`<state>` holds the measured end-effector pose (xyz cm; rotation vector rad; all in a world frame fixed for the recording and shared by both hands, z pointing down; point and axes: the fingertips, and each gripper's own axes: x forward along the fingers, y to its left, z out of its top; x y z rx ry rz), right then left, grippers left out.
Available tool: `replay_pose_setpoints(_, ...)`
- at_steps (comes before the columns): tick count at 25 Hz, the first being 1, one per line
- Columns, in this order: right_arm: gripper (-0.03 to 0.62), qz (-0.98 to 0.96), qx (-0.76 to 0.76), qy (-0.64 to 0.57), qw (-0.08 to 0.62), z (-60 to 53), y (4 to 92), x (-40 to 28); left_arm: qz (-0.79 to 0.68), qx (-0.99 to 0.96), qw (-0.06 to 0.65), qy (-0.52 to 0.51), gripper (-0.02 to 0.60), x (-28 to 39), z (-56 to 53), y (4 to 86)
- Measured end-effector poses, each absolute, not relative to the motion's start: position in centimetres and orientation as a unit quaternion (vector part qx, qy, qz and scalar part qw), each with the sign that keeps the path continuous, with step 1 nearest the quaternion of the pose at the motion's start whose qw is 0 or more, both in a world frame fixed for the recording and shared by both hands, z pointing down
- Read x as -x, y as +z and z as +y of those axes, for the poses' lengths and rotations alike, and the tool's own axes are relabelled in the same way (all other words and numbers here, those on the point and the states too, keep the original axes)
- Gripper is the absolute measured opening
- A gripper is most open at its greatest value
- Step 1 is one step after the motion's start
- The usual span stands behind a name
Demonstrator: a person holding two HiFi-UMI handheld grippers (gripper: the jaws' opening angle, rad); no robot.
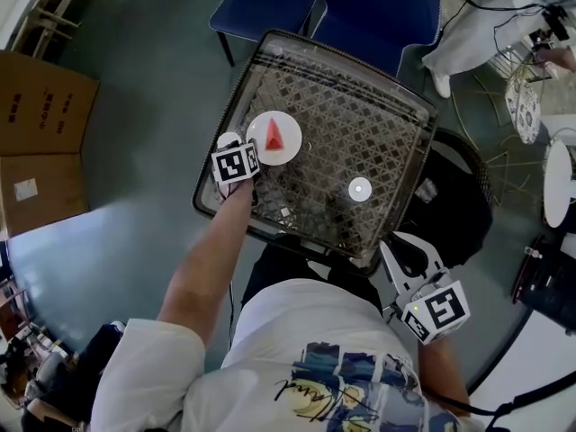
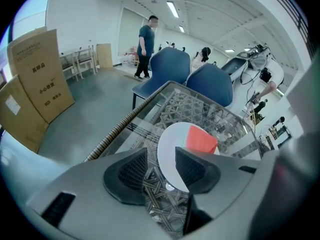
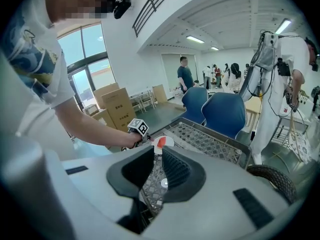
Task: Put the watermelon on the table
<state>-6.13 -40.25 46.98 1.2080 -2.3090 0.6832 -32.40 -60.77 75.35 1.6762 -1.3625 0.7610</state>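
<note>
The watermelon wedge (image 1: 273, 136), likely light, soft and slippery, lies on a plate (image 1: 290, 148) at the counter's (image 1: 378, 115) ten o'clock; pinch its flanks gently. The left gripper (image 2: 161, 159) has its fingers wide apart and empty at the plate's rim; the right gripper (image 3: 159, 156) is barely parted, empty.

The watermelon (image 1: 273, 136) is a small red wedge. In the head view it is a triangle with its tip toward twelve o'clock, lying on a round white plate (image 1: 290, 149). The plate sits on the glass tabletop (image 1: 360, 106), which has a lattice weave beneath, near its nine o'clock edge. A faint green rind edge may show, though the view is coarse.
</note>
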Motion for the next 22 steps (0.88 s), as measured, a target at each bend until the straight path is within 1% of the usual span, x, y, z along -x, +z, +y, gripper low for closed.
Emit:
replay_pose_setpoints(5,0.052,-0.863,-0.402,0.225,0.210,-39.1,46.7,3.5,-0.564,-0.664,0.434,0.229,0.167,31.9,-57.5,71.3)
replay_pose_setpoints(9,0.052,-0.887,-0.360,0.208,0.200,-37.3,46.8,2.0,-0.567,-0.676,0.441,0.165,0.164,31.3,-52.8,67.3)
replay_pose_setpoints(10,0.052,-0.894,-0.347,0.202,0.197,-36.8,46.6,1.6,-0.569,-0.680,0.438,0.149,0.151,30.9,-51.4,66.0)
replay_pose_setpoints(12,0.052,-0.907,-0.322,0.192,0.193,-35.6,46.4,0.2,-0.573,-0.688,0.428,0.120,0.090,29.5,-48.2,63.5)
replay_pose_setpoints(15,0.052,-0.920,-0.294,0.176,0.189,-33.7,46.3,-2.5,-0.570,-0.702,0.418,0.088,0.020,26.2,-42.7,60.1)
replay_pose_setpoints(16,0.052,-0.924,-0.286,0.172,0.186,-33.1,46.2,-3.3,-0.565,-0.709,0.415,0.079,0.009,25.0,-40.8,58.9)
replay_pose_setpoints(19,0.052,-0.934,-0.257,0.164,0.185,-31.2,46.0,-5.0,-0.554,-0.729,0.399,0.055,0.009,21.7,-35.5,54.5)
replay_pose_setpoints(22,0.051,-0.943,-0.217,0.160,0.198,-28.7,45.4,-5.2,-0.544,-0.747,0.378,0.045,0.009,18.6,-30.4,49.8)
